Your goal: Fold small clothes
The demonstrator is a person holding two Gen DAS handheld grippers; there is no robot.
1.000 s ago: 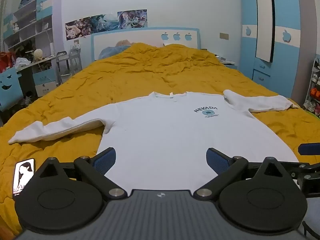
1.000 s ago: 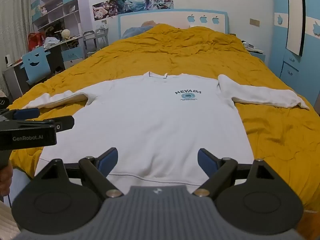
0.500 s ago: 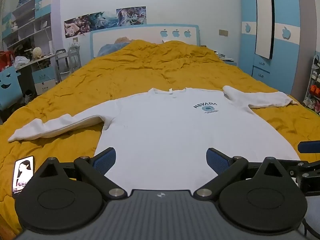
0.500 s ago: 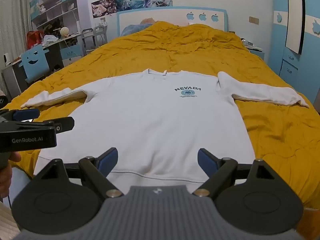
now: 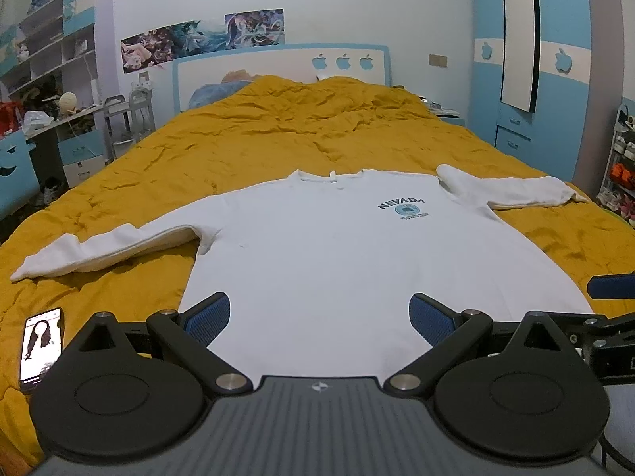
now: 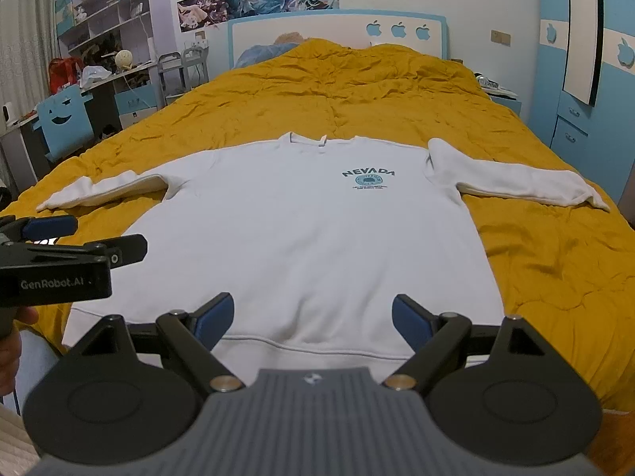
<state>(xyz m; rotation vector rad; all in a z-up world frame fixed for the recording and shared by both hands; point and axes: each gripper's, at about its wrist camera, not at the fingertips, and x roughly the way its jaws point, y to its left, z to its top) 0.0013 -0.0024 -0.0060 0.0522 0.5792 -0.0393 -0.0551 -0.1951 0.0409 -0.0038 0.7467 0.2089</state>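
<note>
Both hand-held grippers hover at the foot of the bed with jaws wide apart and nothing between them: the left hand-held gripper and the right hand-held gripper each look up the length of the garment, which suggests the person is lining up before the first fold rather than gripping yet.

Beyond the fingers, the bed stretches away under a rumpled mustard-yellow quilt; it serves as the broad, soft work surface.

Directly ahead of both tools lies the white sweatshirt, spread flat and face up with its hem nearest the fingers and its collar at the far end. Laid out like this, every edge is reachable and the fold lines are easy to judge.

Out to the left of the fingers runs the left sleeve, and to the right the right sleeve, both stretched sideways onto the quilt. They probably need bringing in over the body first.

Small teal "NEVADA" lettering sits ahead and slightly right, confirming the front faces up.

Close by the left tool's left finger, a phone lies on the quilt with its screen lit, clear of the garment.
</note>
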